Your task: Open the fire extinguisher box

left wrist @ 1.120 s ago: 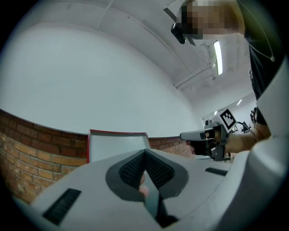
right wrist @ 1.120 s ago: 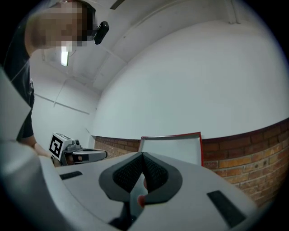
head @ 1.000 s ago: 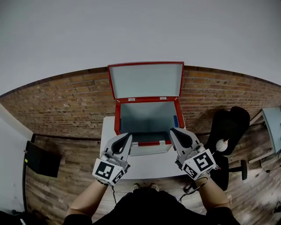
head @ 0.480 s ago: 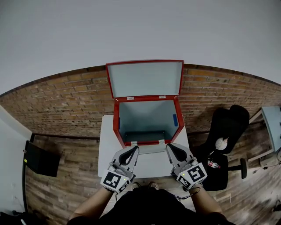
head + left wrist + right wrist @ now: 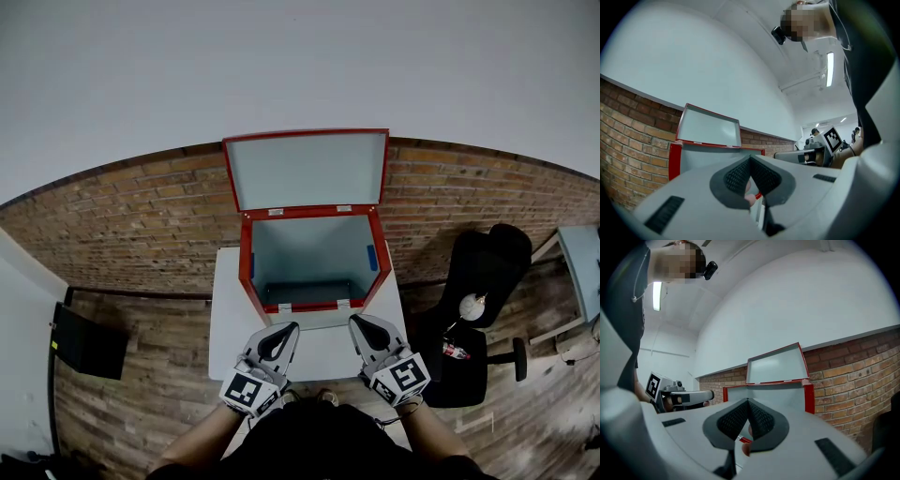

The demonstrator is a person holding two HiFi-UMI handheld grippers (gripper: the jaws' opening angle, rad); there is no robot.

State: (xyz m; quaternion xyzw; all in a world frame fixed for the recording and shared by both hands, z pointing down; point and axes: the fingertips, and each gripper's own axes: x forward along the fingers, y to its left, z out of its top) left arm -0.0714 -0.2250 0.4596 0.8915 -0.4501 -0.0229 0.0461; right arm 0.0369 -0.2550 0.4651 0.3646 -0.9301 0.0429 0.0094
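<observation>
Open red box (image 5: 312, 251) on white table (image 5: 231, 323)

White wall (image 5: 300, 66) over brick (image 5: 141, 216) — plank floor (image 5: 141, 403), black chair (image 5: 487, 272) at right.

Box (image 5: 312, 246): red-painted shell, matt grey inside (looks like metal). Wall (image 5: 141, 220): rough brick. Table (image 5: 230, 319): smooth white.

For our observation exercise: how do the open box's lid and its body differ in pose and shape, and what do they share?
The lid stands swung up before the brick wall; the body sits on the white table. The lid is a shallow tray; the body is deep. The body has a blue patch on its right inner wall; the lid shows none. Both have red edges and grey insides.
</observation>
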